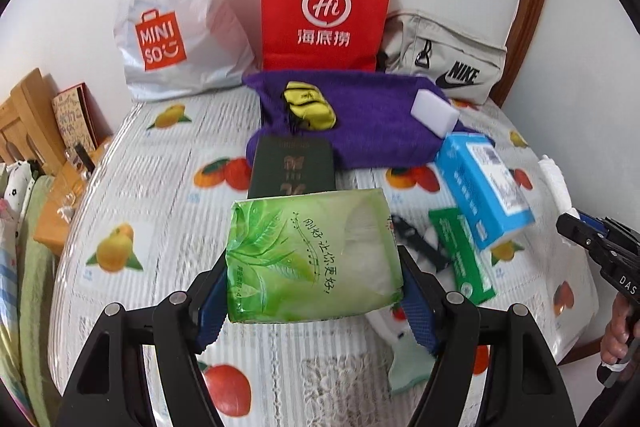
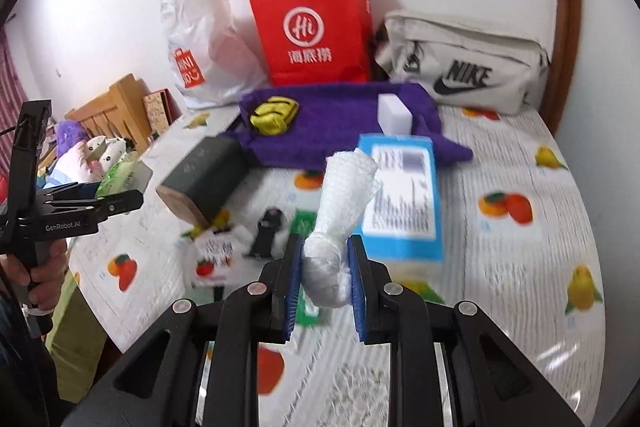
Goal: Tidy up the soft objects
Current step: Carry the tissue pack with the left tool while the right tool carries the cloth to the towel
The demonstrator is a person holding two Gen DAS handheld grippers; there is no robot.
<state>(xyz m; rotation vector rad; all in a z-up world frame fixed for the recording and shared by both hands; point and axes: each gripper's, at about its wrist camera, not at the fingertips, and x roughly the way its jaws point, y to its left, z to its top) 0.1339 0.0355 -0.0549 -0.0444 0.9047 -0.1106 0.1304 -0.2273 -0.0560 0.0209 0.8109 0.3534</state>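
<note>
The left gripper [image 1: 314,301] clamped a green tissue pack [image 1: 312,255] between its pads; the right gripper [image 2: 324,287] pinched a knotted white foam wrap [image 2: 340,211], which stood up beyond its jaws. Both were lifted clear, neither yet placed. Ahead of the jaws, a purple towel [image 1: 372,115], yellow pouch [image 1: 308,105] and white sponge [image 1: 434,111] still waited. Only the right view showed the blurred dark block's [image 2: 204,177] pale side, perhaps wood.
</note>
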